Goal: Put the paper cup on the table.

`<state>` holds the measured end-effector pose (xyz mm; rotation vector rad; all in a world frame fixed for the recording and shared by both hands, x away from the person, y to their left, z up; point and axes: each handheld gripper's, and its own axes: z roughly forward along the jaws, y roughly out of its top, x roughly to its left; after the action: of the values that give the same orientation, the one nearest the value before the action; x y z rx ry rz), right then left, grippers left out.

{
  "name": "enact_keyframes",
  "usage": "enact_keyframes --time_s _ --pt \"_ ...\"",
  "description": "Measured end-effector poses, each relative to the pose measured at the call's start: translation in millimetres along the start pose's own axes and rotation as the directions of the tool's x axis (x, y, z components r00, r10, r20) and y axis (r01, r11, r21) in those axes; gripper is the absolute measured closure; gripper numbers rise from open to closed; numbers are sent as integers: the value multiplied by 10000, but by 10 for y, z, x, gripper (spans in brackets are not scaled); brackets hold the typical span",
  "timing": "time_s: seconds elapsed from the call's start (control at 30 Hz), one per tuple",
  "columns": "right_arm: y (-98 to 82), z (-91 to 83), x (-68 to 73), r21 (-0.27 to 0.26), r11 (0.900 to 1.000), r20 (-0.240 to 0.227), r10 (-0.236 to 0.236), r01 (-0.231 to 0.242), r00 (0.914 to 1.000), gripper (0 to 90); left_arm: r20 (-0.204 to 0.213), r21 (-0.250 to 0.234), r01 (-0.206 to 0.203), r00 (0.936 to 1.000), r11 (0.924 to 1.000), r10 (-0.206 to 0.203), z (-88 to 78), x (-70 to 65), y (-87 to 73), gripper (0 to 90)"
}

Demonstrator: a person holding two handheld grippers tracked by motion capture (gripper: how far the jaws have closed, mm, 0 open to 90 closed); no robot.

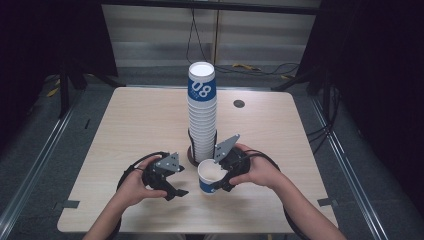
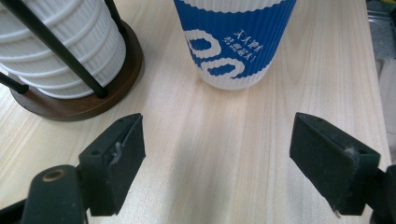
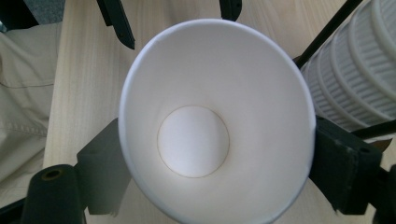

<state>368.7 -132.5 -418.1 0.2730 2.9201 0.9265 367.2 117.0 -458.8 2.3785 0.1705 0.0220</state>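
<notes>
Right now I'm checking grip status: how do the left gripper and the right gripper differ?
The left gripper has open jaws with bare table between them; the right gripper has its jaws against both sides of the single cup. The left gripper sits apart from that cup; the right gripper holds it beside the stack of cups. Both are hand-held, with black jaws.

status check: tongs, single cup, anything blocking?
Left tongs open, nothing between them. Right tongs clamped on the single cup, upright on the table. Cup stack in its holder sits right behind; nothing else close.
</notes>
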Motion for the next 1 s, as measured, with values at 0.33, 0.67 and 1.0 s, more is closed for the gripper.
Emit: enact_keyframes --time_s 0.33,0.67,1.0 --pt "-71 57 5 -16 10000 -33 36 -36 10000 159 -59 67 10 10000 10000 -9 0 5 -11 181" --pt "-107 71 33 43 9999 44 -164 164 9999 149 4 81 62 10000 9999 -62 19 -7 -29 181" --pt "-100 100 37 -22 9999 -3 -102 102 9999 142 30 132 97 9999 9999 -98 19 -11 -44 181"
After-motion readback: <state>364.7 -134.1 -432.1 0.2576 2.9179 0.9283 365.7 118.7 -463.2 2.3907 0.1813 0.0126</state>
